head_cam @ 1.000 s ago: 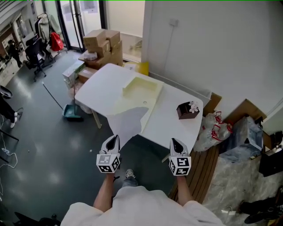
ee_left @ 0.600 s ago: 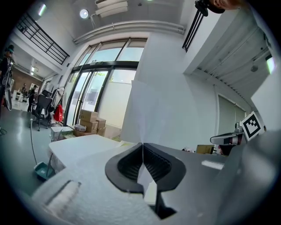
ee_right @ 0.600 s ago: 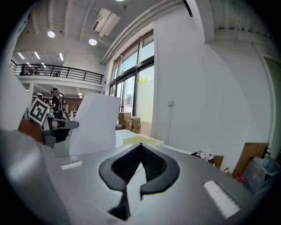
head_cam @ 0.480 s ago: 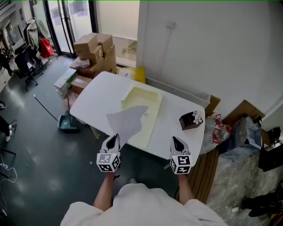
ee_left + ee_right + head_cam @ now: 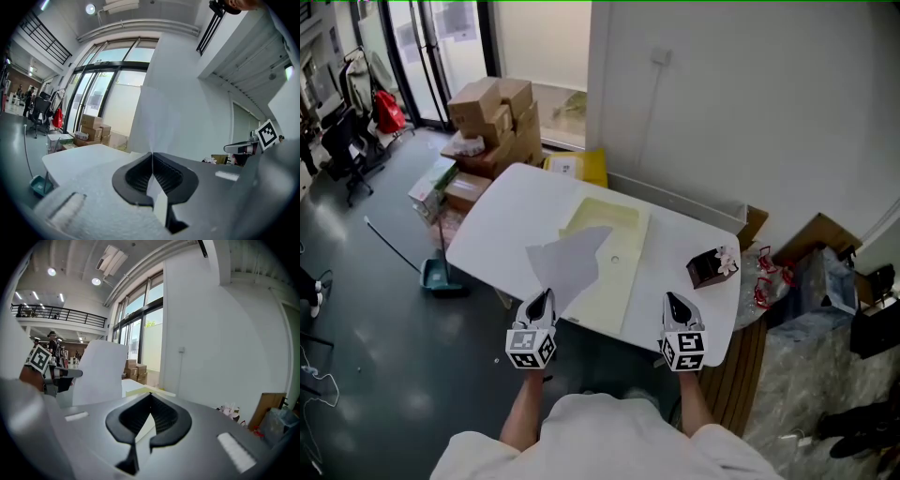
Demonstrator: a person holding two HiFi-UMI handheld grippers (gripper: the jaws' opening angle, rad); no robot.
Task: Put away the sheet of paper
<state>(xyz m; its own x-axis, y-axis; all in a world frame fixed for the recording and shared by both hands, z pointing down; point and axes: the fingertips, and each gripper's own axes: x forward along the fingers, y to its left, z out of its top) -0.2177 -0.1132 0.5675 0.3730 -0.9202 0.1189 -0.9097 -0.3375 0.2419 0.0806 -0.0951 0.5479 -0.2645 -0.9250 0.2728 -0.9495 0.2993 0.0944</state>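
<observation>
A thin white sheet of paper [image 5: 569, 262] hangs from my left gripper [image 5: 542, 293], which is shut on its near corner. The sheet spreads forward over the near side of the white table [image 5: 503, 217] and partly covers a pale yellow folder [image 5: 615, 281] lying there. In the left gripper view the sheet [image 5: 154, 117] stands upright out of the closed left gripper [image 5: 152, 153]. My right gripper [image 5: 671, 297] hovers level with it at the table's near edge, shut and holding nothing. From the right gripper view [image 5: 150, 393] the sheet [image 5: 101, 373] shows at the left.
A small brown box with a flower [image 5: 712, 267] sits at the table's right end. Cardboard boxes [image 5: 492, 117] are stacked beyond the table by the glass doors. A dustpan [image 5: 442, 278] lies on the floor at left. Bags and clutter [image 5: 806, 281] fill the right side.
The table has come closer and both grippers have moved forward to its near edge. The held sheet now hangs over the tabletop and folder rather than over the floor.
</observation>
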